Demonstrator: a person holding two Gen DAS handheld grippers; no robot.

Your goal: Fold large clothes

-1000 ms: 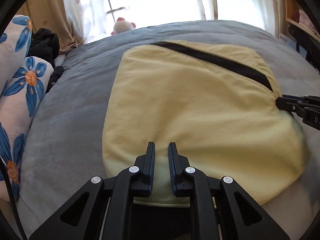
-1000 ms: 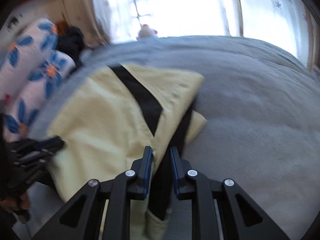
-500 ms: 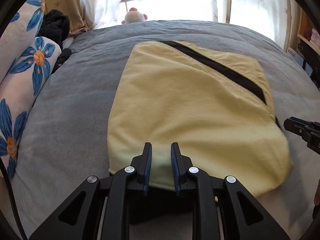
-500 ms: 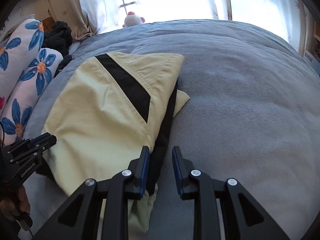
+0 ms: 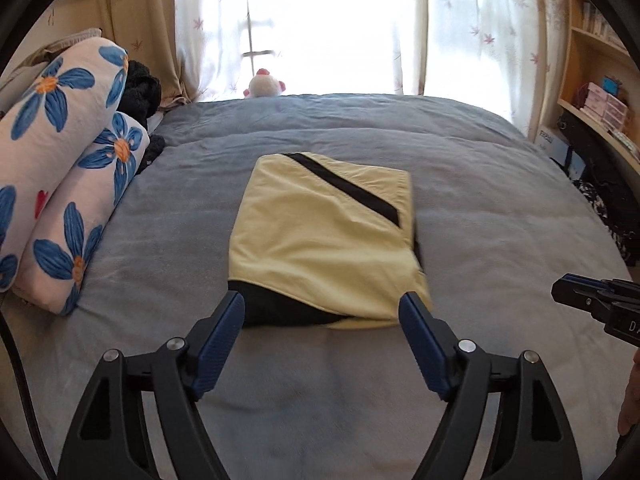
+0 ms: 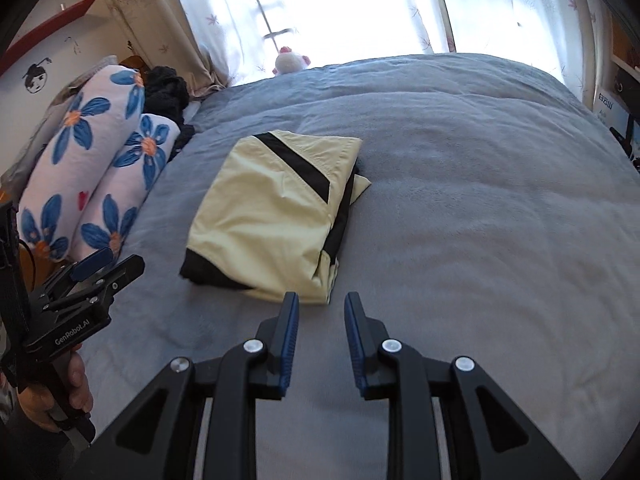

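Both claws hold nothing, left claw [image 5: 320, 312] opening wide, right claw [image 6: 318, 308] slightly parted; yellow-and-black cloth garment [image 6: 276, 216] lies folded at twelve o'clock, seemingly finished.

Landmark: folded garment [image 5: 324, 240], lying on the bed [image 5: 500, 200], about mid-width.
Left of garment: two pillows [image 5: 68, 184] stacked along the bed's edge.
Behind garment: plush toy [image 5: 264, 85] at the far edge, before the curtain [image 5: 480, 24].
Right of garment: shelves [image 5: 600, 92] beyond the bed.
Before garment: left gripper [image 5: 320, 312], right gripper [image 6: 318, 308], both apart from it.
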